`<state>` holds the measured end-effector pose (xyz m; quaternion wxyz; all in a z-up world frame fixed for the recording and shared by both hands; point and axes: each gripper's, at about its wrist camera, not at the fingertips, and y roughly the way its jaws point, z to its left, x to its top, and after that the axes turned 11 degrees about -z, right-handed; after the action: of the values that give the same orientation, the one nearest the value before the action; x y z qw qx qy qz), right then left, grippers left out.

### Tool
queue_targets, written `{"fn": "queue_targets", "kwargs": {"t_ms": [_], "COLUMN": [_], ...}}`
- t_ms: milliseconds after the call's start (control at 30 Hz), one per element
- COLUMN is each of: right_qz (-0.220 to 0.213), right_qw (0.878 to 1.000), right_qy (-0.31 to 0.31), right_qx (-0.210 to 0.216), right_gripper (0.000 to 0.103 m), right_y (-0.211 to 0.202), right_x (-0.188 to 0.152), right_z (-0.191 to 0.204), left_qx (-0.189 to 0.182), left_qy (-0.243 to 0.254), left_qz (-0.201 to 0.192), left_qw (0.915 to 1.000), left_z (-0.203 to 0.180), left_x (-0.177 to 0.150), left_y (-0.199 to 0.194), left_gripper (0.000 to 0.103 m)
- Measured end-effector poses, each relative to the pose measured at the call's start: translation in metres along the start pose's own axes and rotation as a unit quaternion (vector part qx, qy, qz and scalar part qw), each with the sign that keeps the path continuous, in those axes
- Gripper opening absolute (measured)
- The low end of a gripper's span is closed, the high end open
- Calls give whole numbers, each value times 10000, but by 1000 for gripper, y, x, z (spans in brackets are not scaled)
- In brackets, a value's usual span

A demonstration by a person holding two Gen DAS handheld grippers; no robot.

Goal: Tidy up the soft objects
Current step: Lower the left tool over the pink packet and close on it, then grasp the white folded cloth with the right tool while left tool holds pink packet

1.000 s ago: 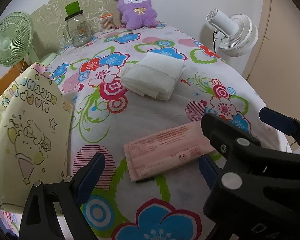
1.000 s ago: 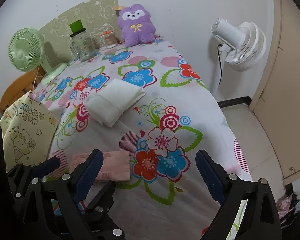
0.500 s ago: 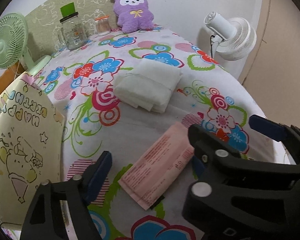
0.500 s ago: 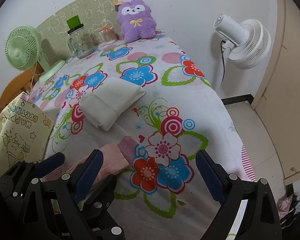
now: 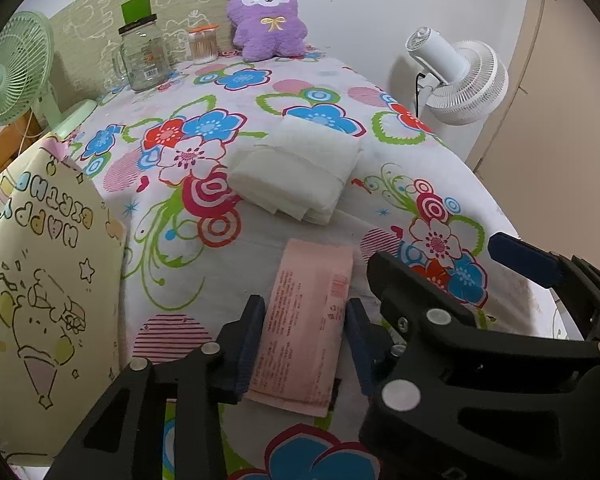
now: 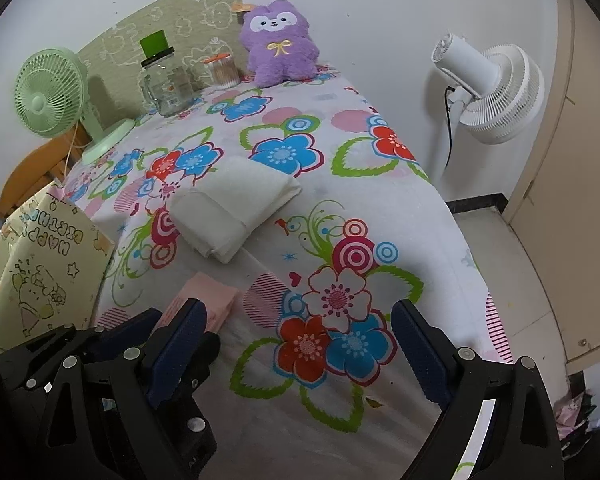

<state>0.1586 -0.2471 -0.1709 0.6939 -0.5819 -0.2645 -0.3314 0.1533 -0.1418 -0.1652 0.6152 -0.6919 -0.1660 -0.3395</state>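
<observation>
Pink packet (image 5: 306, 322), flat and printed with small text, is seen lying on the flowered bedspread (image 5: 388, 184) near the front edge of the bed, lengthwise between the two blue pads of the left tongs (image 5: 302, 338). These tongs are held apart, one pad just beside each long edge of the packet, and no squeeze is shown yet. From its thin, slightly limp look it is judged to be a light, soft pack with a smooth wrapper that may slide or buckle if pinched hard; a hold across the short width near the middle, where the pads already stand, is judged best, with the lower edge dug slightly into the bedding so that the wrapper is caught and not merely pushed. Beyond the packet, toward the wall, a folded white cloth (image 5: 296, 170) is lying, thick and pillowy; it would probably sag when lifted by one edge and is better taken across its folded spine. Farther beyond the packet, against the wall, a purple plush toy (image 5: 266, 20) is propped. To the right of the packet the right tongs (image 6: 296, 350) are held wide apart over the bedspread, with nothing between them.
</observation>
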Motion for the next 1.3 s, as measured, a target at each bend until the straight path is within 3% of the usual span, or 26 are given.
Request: {"fn": "queue_targets", "kwargs": {"t_ms": [600, 1300], "right_qz": [-188, -197], "right_qw": [9992, 9943], "right_qy": [-258, -790], "right_qx": [252, 684], "right_gripper": [96, 96], "right_y": [-9, 40], "right_x": [9, 54], "right_z": [26, 39], "left_qx": [462, 1062], "left_qy": [-439, -1043], "left_qz": [-260, -251], "left_qw": [9976, 9885], "left_z": [25, 47], "left_x": [1, 33], "left_y": [-17, 15], "left_gripper": [41, 41]}}
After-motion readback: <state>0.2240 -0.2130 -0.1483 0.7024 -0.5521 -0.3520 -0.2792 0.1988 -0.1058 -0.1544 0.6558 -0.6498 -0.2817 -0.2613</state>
